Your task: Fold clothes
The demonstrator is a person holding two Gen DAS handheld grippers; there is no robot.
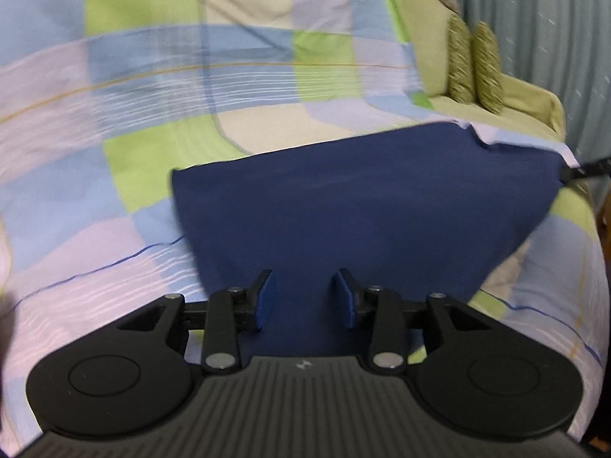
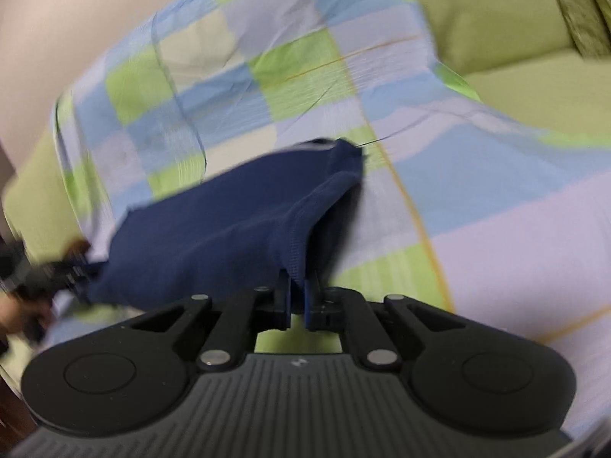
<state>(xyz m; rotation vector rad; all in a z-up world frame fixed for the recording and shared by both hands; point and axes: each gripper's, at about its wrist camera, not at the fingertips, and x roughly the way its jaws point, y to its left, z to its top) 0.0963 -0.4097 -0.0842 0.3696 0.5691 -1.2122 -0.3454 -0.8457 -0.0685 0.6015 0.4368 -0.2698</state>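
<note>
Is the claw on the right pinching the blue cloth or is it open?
Shut on it. The right gripper has its pads pressed together, with an edge of the blue cloth caught between them.

Both wrist cams sat right behind their fingers (image 1: 267, 297), angled down and super close over the checkered bedsheet (image 1: 152, 87), left one facing the green cushions (image 1: 475, 63), and both caught the same navy garment (image 2: 214, 236).
</note>
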